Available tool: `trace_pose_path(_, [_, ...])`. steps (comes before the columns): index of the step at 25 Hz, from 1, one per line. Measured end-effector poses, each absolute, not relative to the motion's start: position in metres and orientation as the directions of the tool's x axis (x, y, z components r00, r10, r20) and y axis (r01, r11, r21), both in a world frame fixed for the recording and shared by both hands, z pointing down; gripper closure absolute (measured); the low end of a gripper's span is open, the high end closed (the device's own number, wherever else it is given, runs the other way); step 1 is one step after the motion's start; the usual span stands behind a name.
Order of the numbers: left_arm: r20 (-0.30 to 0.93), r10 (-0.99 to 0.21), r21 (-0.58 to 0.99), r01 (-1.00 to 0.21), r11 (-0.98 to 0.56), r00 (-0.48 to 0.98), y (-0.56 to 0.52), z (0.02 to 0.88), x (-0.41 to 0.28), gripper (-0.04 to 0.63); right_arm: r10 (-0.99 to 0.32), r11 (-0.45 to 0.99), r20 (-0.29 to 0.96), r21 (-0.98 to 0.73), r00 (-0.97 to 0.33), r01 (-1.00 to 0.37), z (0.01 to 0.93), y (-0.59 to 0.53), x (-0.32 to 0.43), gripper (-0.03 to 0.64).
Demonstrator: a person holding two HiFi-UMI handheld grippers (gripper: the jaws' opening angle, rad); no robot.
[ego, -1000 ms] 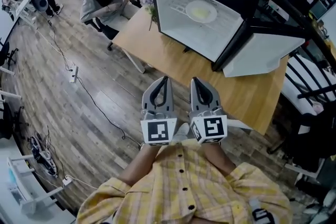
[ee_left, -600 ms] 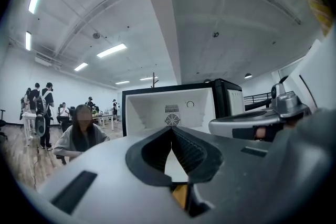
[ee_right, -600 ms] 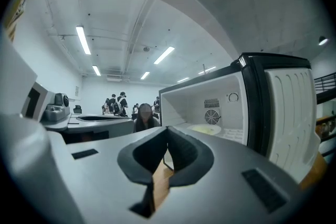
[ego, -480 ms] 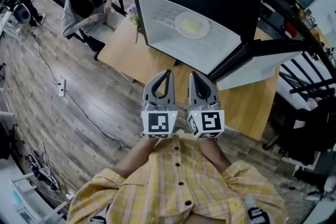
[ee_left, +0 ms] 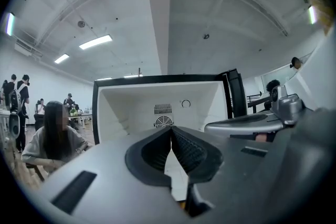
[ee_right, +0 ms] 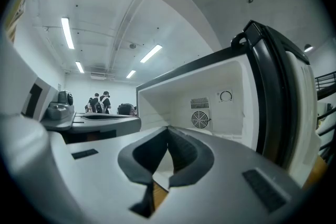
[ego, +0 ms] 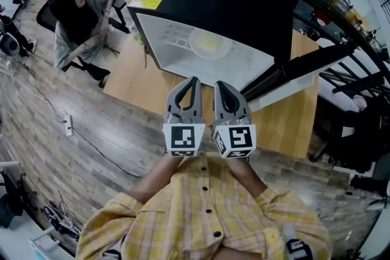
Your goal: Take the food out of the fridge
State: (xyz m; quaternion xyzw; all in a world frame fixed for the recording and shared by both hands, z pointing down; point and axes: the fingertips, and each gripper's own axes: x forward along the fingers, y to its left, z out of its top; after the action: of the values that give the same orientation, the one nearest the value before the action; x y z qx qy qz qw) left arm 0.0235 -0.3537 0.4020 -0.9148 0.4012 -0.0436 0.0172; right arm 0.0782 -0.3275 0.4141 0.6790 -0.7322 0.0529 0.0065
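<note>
Plate w/ food (ego: 209, 44) dead ahead inside open fridge (ego: 244, 3); left gripper (ego: 193, 81) & right gripper (ego: 217, 84) approx equally near, both jaws clenched, empty

Glossy black fridge (ego: 244, 3) on wood-grain table (ego: 131, 79).

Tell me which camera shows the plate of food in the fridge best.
The head view: it looks down into the open fridge and shows the whole plate. Both gripper views show the fridge's back wall and fan, not the plate.
</note>
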Motion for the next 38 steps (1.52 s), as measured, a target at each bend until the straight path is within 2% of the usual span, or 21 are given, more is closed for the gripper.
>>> trace_pose_path(6, [0.138, -0.667, -0.002, -0.673, -0.740, 0.732, -0.381, 0.425, 0.045, 0.580, -0.994, 0.030, 0.105, -0.089, -0.040, -0.996, 0.423, -0.343, 0.090, 0.609])
trace_pose_path(8, [0.166, -0.636, 0.090, -0.654, -0.752, 0.754, -0.390, 0.436, 0.050, 0.524, -0.993, 0.021, 0.111, -0.091, -0.031, -0.996, 0.425, -0.345, 0.092, 0.609])
trace_pose_path(10, [0.188, -0.615, 0.221, -0.643, -0.734, 0.766, -0.402, 0.448, 0.052, 0.518, -0.993, 0.012, 0.113, -0.089, -0.022, -0.996, 0.427, -0.348, 0.094, 0.609])
trace_pose_path(13, [0.203, -0.577, 0.458, -0.597, -0.658, 0.791, -0.414, 0.465, 0.052, 0.517, -0.993, -0.004, 0.120, -0.091, -0.006, -0.996, 0.430, -0.352, 0.098, 0.609])
trace_pose_path(16, [0.180, -0.536, 0.656, -0.507, -0.559, 0.825, -0.420, 0.475, 0.055, 0.488, -0.992, -0.017, 0.126, -0.093, 0.005, -0.996, 0.432, -0.353, 0.101, 0.609])
trace_pose_path(22, [0.156, -0.529, 0.892, -0.350, -0.288, 0.834, -0.439, 0.492, 0.058, 0.480, -0.990, -0.043, 0.137, -0.085, 0.031, -0.995, 0.435, -0.360, 0.106, 0.609])
trace_pose_path(27, [0.135, -0.527, 0.976, -0.205, -0.077, 0.839, -0.447, 0.509, 0.066, 0.480, -0.988, -0.071, 0.143, -0.079, 0.059, -0.994, 0.438, -0.362, 0.108, 0.609])
trace_pose_path(33, [0.134, -0.536, 0.989, -0.145, 0.023, 0.833, -0.461, 0.518, 0.077, 0.485, -0.986, -0.101, 0.141, -0.069, 0.091, -0.992, 0.436, -0.362, 0.118, 0.609])
trace_pose_path(38, [0.140, -0.528, 0.990, -0.101, 0.101, 0.838, -0.458, 0.516, 0.077, 0.572, -0.984, -0.112, 0.143, -0.069, 0.102, -0.991, 0.436, -0.362, 0.122, 0.609])
